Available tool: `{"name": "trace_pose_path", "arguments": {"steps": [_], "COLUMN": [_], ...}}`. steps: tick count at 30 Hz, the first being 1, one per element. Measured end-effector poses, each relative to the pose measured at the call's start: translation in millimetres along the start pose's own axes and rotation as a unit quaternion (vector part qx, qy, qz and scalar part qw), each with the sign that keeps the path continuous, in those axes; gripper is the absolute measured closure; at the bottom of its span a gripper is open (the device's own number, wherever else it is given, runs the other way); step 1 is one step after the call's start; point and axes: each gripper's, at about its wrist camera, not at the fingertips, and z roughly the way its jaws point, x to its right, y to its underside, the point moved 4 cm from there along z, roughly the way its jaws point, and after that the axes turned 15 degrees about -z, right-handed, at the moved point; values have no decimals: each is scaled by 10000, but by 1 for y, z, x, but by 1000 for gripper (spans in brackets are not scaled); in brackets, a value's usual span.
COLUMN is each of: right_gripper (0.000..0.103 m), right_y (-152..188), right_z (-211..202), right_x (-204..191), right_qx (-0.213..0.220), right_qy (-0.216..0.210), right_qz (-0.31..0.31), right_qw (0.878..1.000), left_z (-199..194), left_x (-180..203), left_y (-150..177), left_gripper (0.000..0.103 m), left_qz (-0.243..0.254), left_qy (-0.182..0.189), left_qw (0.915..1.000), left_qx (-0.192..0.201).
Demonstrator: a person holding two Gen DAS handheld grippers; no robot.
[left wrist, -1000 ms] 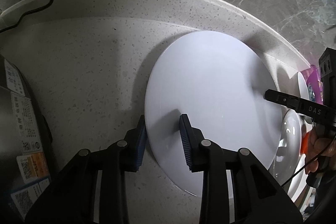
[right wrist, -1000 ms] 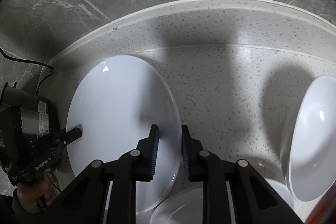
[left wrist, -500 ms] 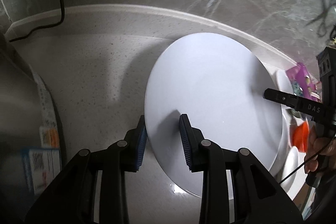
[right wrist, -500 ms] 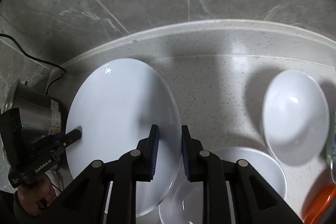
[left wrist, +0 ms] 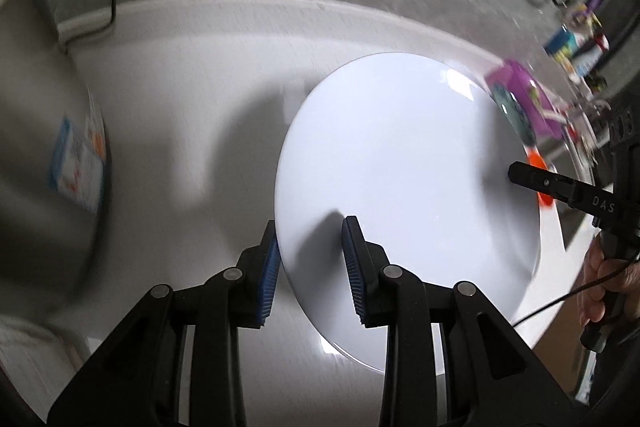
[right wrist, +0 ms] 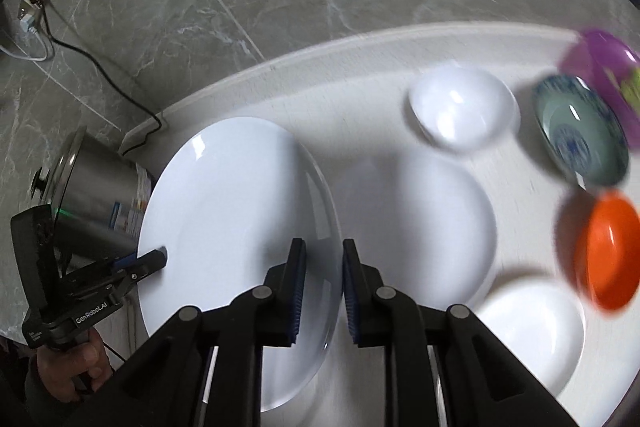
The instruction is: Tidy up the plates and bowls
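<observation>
At frame centre, both the left gripper (left wrist: 308,263) and right gripper (right wrist: 323,291) pinch opposite rims of the large white plate (right wrist: 236,227), lifted above the countertop (right wrist: 360,115); better keep it level and lower it squarely onto the white plate (right wrist: 432,223) beside.

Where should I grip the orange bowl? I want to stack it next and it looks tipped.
Take the orange bowl by its rim, one finger inside and one outside. It seems tilted with its opening facing left, so come from that open side, above the white plate. Blur hides its exact pose.
</observation>
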Motion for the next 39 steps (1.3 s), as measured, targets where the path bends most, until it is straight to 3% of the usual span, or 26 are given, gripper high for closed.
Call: {"name": "trace_pose_path", "arguments": {"steps": [10, 16, 27, 39], "right_gripper": [83, 83, 83, 82], "right_y": [106, 135, 159, 165], "right_z": [-13, -9, 2, 10], "right_x": [1, 3, 13, 16], "right_qx": [-232, -303, -337, -255], "right_qy": [36, 71, 103, 261], "right_qz": [594, 664, 683, 545], "right_qw": [9980, 9973, 9970, 9978], "left_z": [14, 24, 45, 65], "left_x": [13, 5, -16, -4], "left_y": [91, 122, 130, 127], "left_gripper": [75, 75, 75, 74], "left_qz": [478, 548, 708, 807], "left_qy": [-96, -121, -175, -283], "left_qw": [9976, 9962, 9943, 9945], "left_qx": [-484, -672, -772, -607]}}
